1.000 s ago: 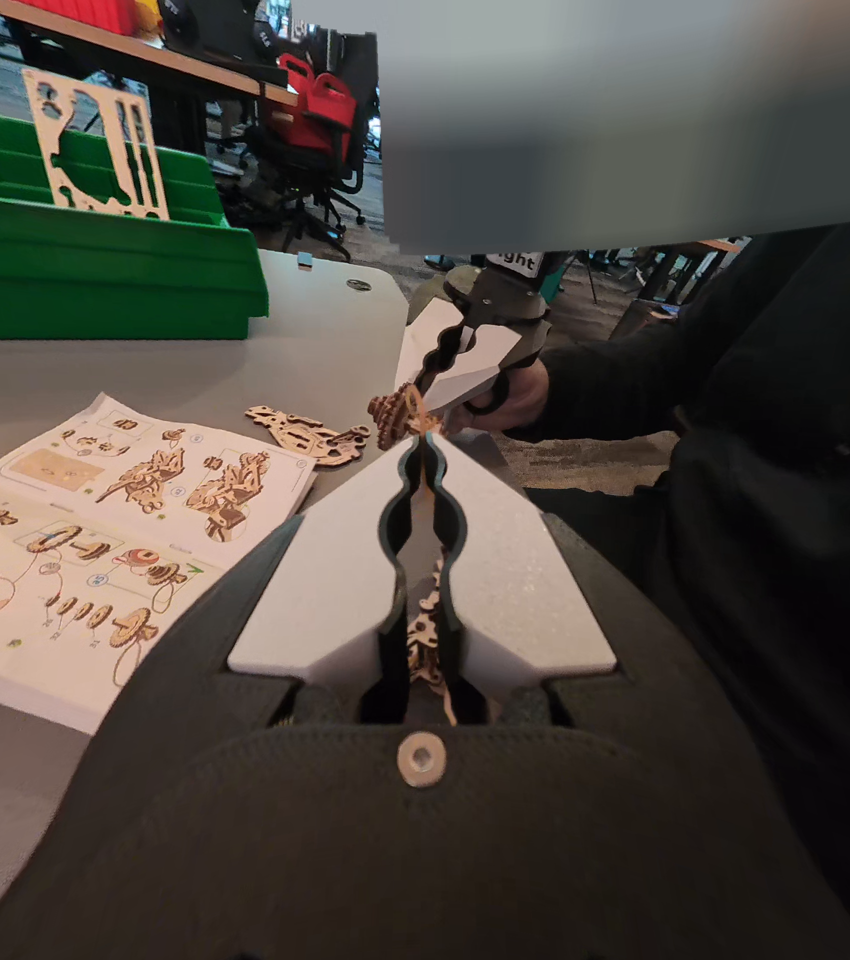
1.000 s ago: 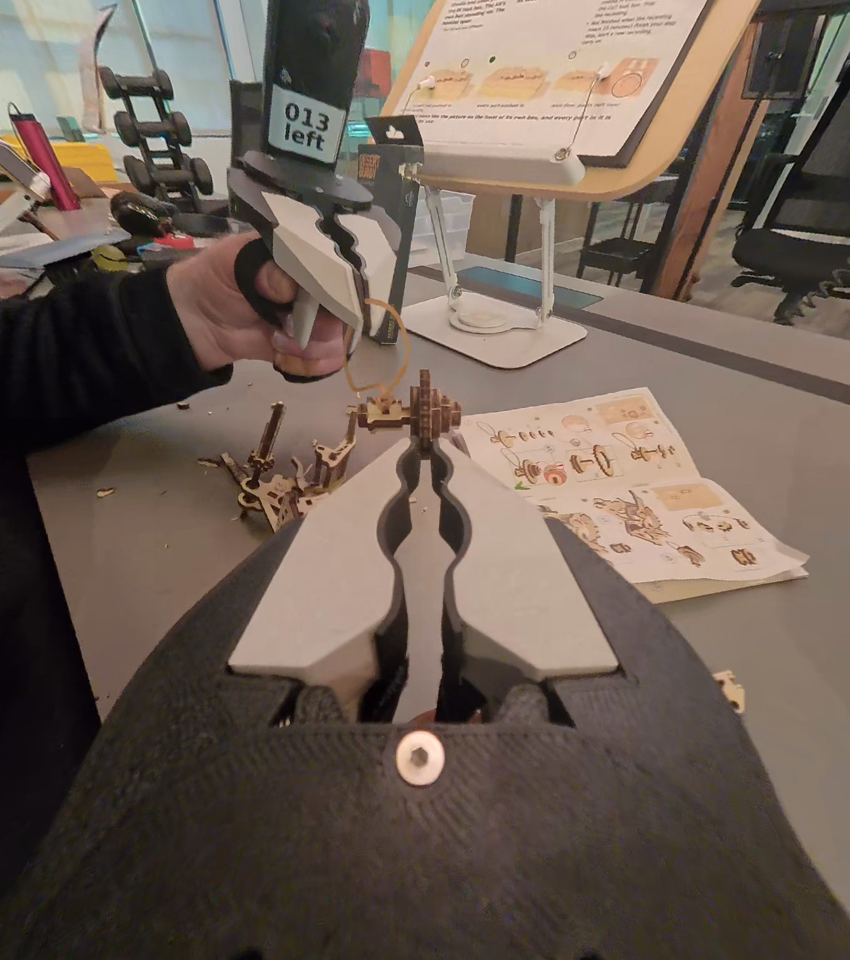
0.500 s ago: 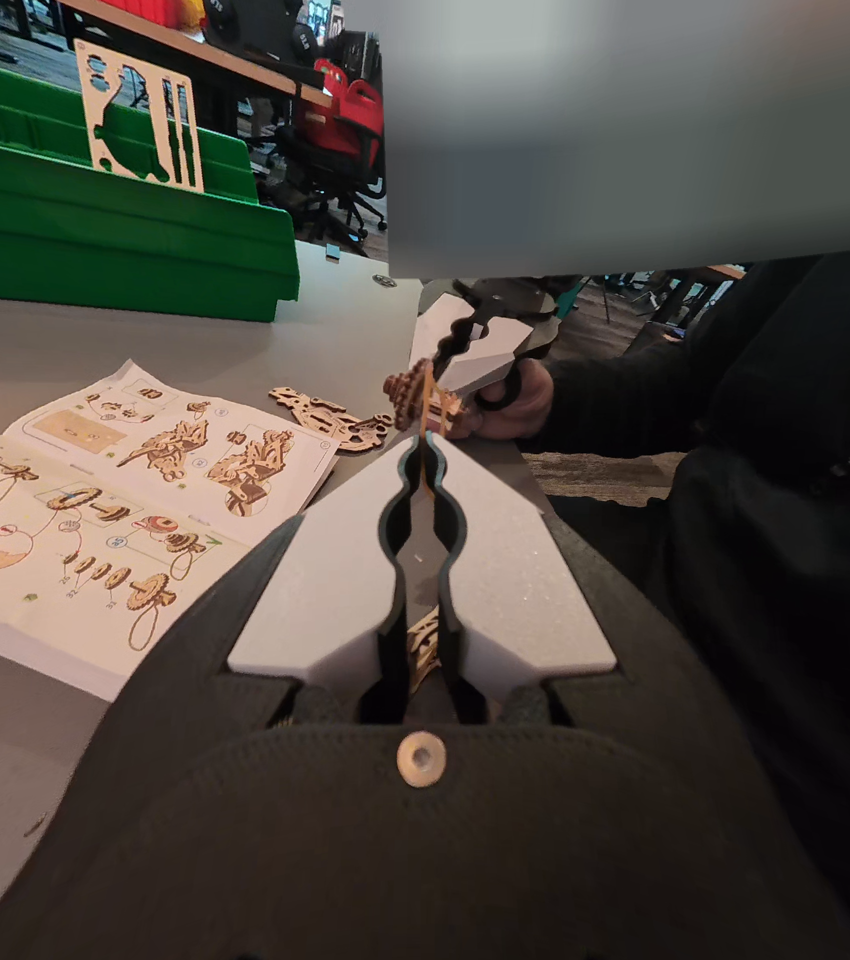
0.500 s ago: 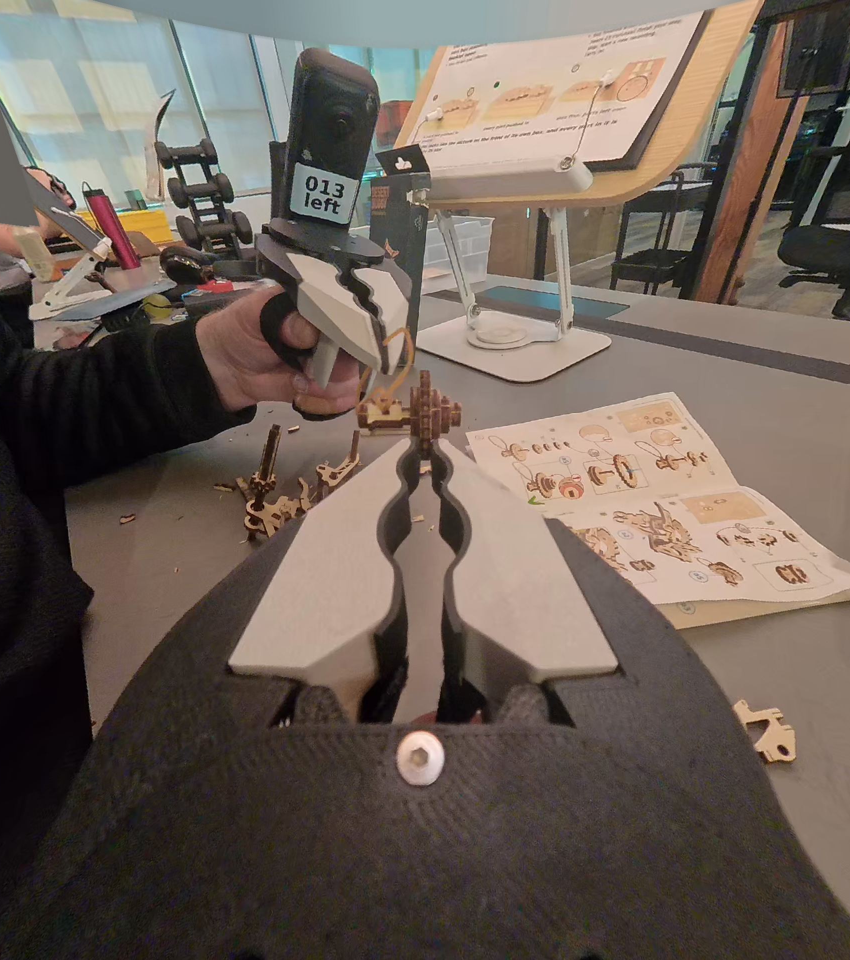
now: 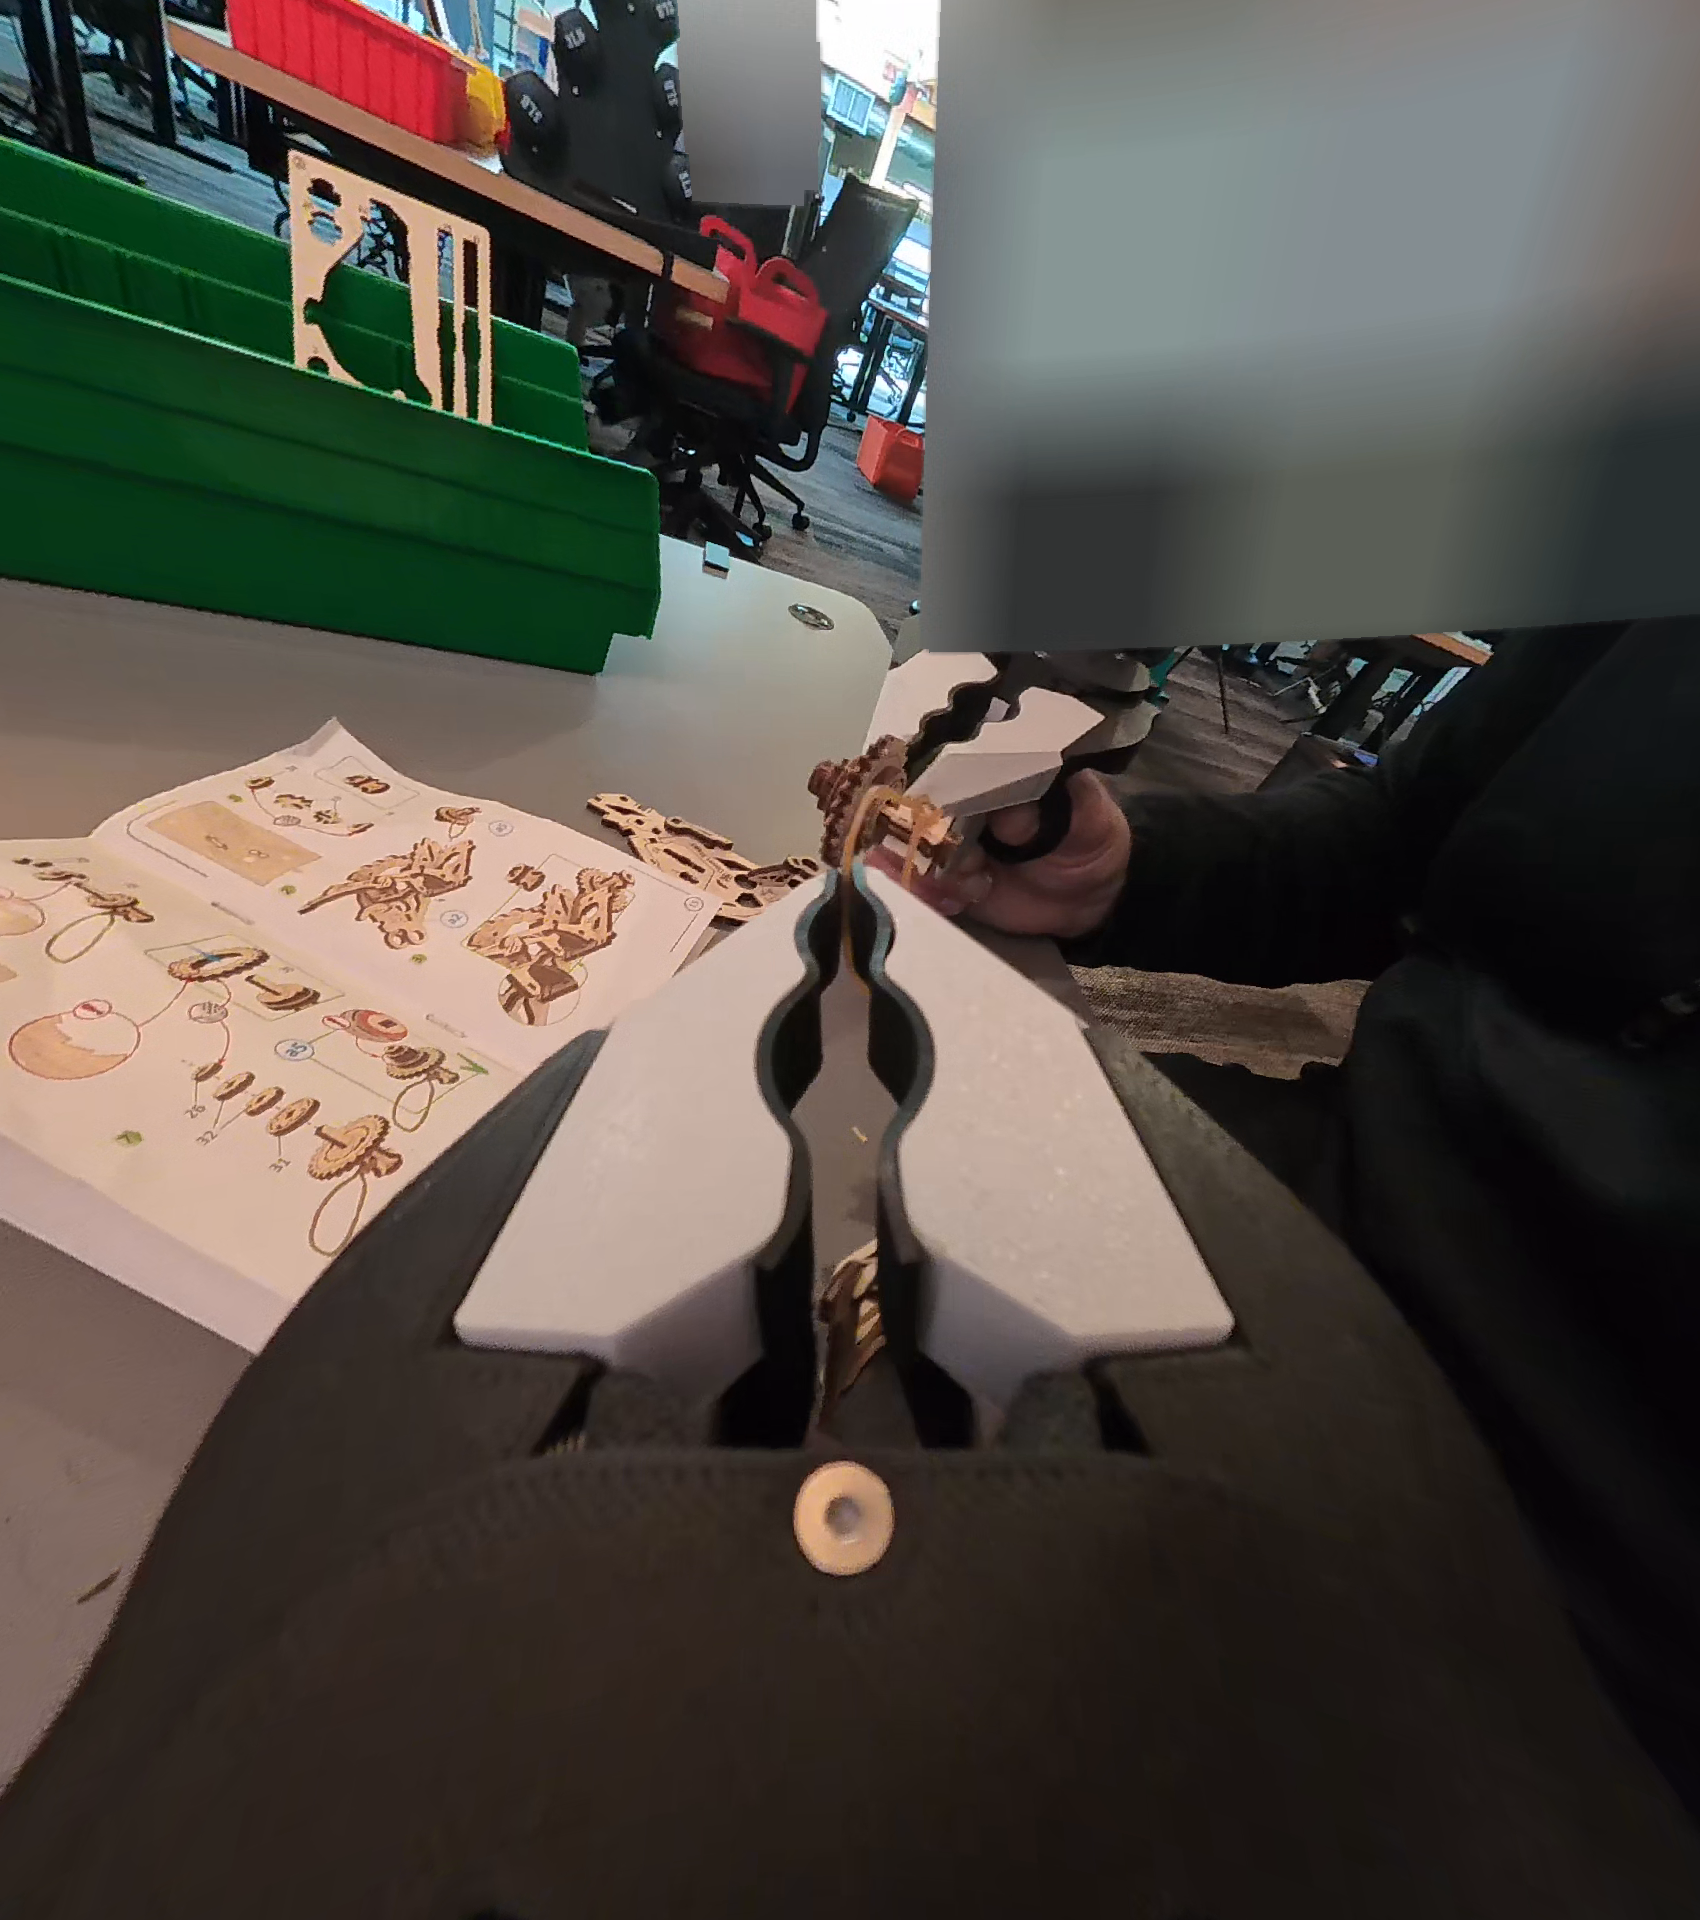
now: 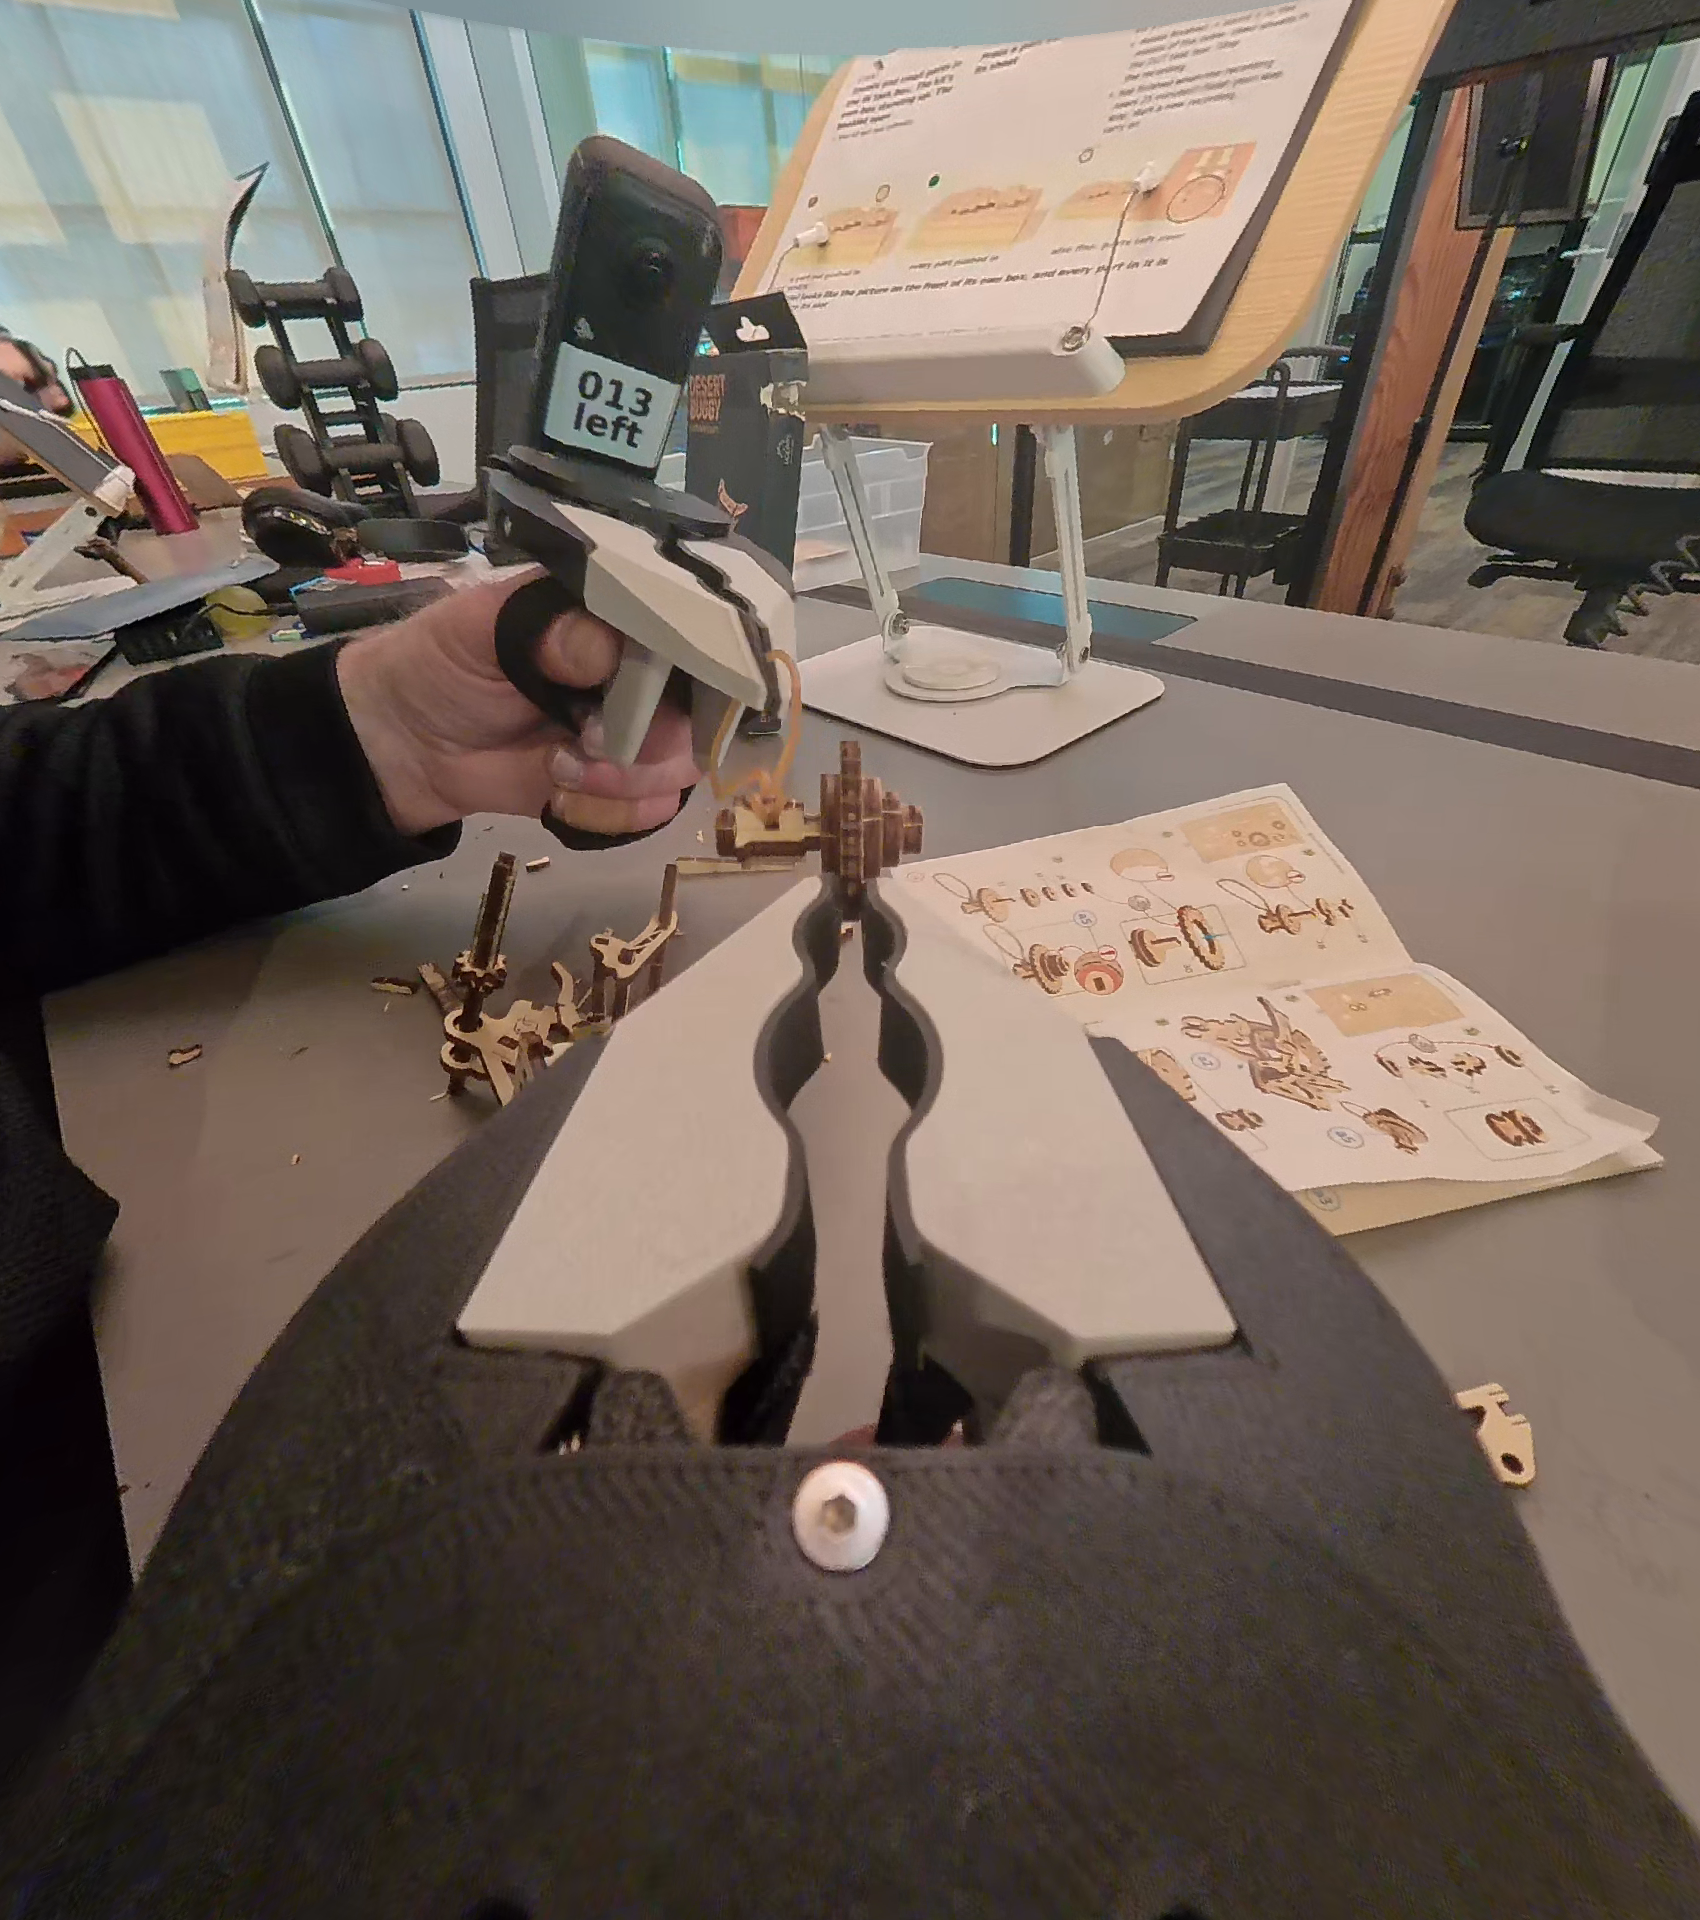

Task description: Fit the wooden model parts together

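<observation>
Right gripper (image 6: pixel 851 902) pinched on gear axle (image 6: pixel 830 821) above table (image 6: pixel 1448 831) — left gripper (image 5: pixel 846 894) nips rubber band (image 5: pixel 861 831) looped on it.

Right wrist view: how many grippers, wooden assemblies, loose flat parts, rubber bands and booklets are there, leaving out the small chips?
Grippers: 2 (right gripper, left gripper)
Wooden assemblies: 2 (gear assembly held in the air, partly built model on the table)
Loose flat part: 1
Rubber band: 1
Instruction booklet: 1
Total: 7
</observation>
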A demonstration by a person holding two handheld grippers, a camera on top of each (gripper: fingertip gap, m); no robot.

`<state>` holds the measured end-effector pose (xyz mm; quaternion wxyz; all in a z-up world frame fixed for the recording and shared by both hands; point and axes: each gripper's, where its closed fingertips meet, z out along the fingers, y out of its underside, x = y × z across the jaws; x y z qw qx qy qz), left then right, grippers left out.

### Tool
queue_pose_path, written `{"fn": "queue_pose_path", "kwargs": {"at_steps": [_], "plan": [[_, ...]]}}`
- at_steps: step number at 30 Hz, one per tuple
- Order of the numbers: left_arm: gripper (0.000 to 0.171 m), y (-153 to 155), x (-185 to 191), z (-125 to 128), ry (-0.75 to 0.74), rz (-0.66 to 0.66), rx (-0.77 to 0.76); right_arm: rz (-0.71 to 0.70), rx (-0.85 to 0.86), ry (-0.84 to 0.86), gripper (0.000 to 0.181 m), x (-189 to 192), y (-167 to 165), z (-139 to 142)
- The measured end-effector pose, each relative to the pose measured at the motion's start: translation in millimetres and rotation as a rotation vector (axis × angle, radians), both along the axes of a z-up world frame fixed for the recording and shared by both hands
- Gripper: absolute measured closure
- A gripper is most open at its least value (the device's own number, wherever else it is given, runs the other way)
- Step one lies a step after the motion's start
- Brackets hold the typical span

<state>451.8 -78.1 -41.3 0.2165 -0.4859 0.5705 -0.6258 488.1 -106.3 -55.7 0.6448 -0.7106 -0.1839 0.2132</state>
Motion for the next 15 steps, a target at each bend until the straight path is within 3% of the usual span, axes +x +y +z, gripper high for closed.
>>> {"fn": "queue_pose_path", "kwargs": {"at_steps": [15], "plan": [[0.171,3.4,-0.8,-1.4,-0.006,0.017,0.023,-0.089,0.044,-0.120,0.181,2.6,3.0,-3.2]]}}
